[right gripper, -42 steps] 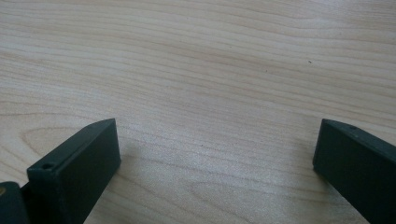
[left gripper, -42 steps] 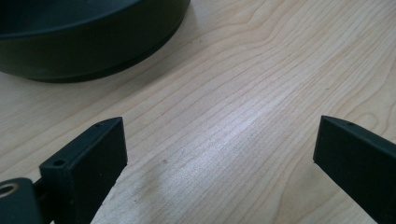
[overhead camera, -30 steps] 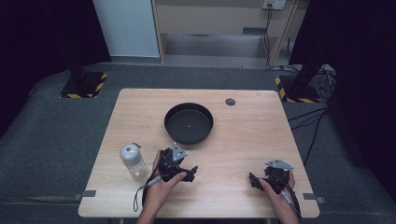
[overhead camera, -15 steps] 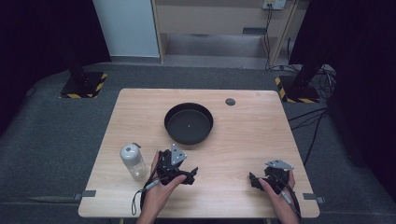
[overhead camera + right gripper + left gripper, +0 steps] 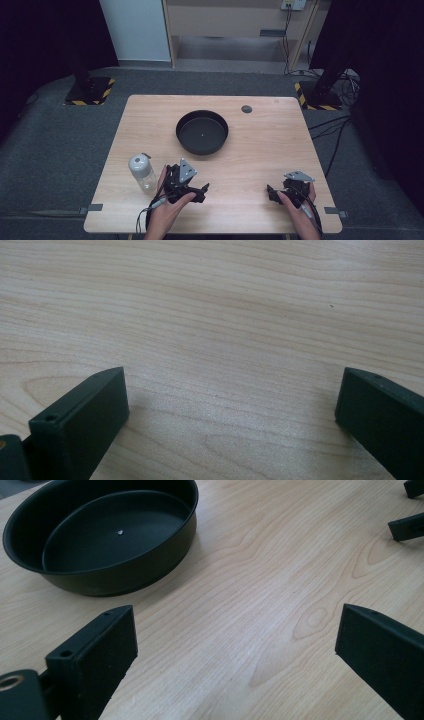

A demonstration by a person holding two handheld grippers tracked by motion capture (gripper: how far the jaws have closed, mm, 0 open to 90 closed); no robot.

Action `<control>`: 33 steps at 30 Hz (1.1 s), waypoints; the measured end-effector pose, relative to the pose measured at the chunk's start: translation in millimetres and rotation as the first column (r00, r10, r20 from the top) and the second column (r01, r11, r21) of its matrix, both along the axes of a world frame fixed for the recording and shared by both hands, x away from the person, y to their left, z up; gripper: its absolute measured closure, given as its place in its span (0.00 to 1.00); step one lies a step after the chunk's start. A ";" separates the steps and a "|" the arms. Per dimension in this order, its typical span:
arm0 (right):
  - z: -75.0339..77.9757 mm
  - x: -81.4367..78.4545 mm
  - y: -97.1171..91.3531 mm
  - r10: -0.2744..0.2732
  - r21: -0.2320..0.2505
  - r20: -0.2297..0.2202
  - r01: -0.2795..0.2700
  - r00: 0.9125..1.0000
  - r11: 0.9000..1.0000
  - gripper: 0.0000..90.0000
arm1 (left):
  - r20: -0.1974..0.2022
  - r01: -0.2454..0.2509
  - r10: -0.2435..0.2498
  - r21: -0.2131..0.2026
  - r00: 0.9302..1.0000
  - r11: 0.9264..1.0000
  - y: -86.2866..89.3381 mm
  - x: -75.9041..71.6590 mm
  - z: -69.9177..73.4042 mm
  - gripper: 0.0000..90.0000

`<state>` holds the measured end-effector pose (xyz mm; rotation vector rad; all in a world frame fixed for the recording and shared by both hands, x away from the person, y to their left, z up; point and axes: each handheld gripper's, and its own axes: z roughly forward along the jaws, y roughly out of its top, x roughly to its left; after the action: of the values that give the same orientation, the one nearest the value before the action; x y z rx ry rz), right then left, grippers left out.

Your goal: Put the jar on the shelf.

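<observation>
Wooden table [image 5: 260, 150] carries a black pan [image 5: 202, 132] and a bottle [image 5: 142, 172]; the left gripper [image 5: 235, 645] and right gripper [image 5: 232, 410] both rest wide, holding nothing.

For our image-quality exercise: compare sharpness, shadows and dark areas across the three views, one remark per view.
High view: even light on the table, surroundings fall into near-black, bottle slightly soft. Left gripper view: wood grain sharp, black pan shows little inner detail, near jaws blurred. Right gripper view: grain crisp in mid-frame, soft shadow beside the left-hand jaw.
</observation>
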<state>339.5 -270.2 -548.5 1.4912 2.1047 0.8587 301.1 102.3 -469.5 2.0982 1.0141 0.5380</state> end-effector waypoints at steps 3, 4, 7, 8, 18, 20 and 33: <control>0.1 -0.1 0.2 -0.002 0.002 -0.002 0.002 1.000 1.000 0.01 | -0.004 -0.003 0.003 0.012 1.000 1.000 4.9 -5.8 -3.5 0.02; 0.1 -0.1 0.2 -0.002 0.002 -0.002 0.002 1.000 1.000 0.01 | -0.006 -0.003 0.003 0.012 1.000 1.000 6.7 -8.4 -5.0 0.02; 0.1 0.0 0.0 0.001 -0.001 0.000 -0.001 1.000 1.000 0.01 | -0.012 -0.006 0.006 0.011 1.000 1.000 12.1 -17.1 -9.8 0.02; 0.1 0.0 0.0 0.000 0.000 0.000 0.000 1.000 1.000 0.01 | -0.016 -0.007 0.007 0.009 1.000 1.000 13.9 -19.9 -11.1 0.02; 0.0 -0.3 0.0 -0.001 -0.002 0.002 0.001 1.000 1.000 0.01 | -0.017 -0.025 0.025 0.005 1.000 1.000 28.9 -40.6 -18.5 0.02; 0.0 -0.3 0.1 -0.002 -0.001 0.002 0.002 1.000 1.000 0.01 | -0.016 -0.030 0.030 0.002 0.999 1.000 31.3 -42.9 -18.4 0.02; 0.0 -0.3 0.1 -0.002 -0.002 0.002 0.002 1.000 1.000 0.01 | -0.017 -0.061 0.061 -0.002 0.998 0.998 53.4 -66.2 -25.0 0.02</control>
<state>339.2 -270.2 -548.5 1.4902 2.1016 0.8574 234.9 155.6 -494.5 2.0780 1.0914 0.5498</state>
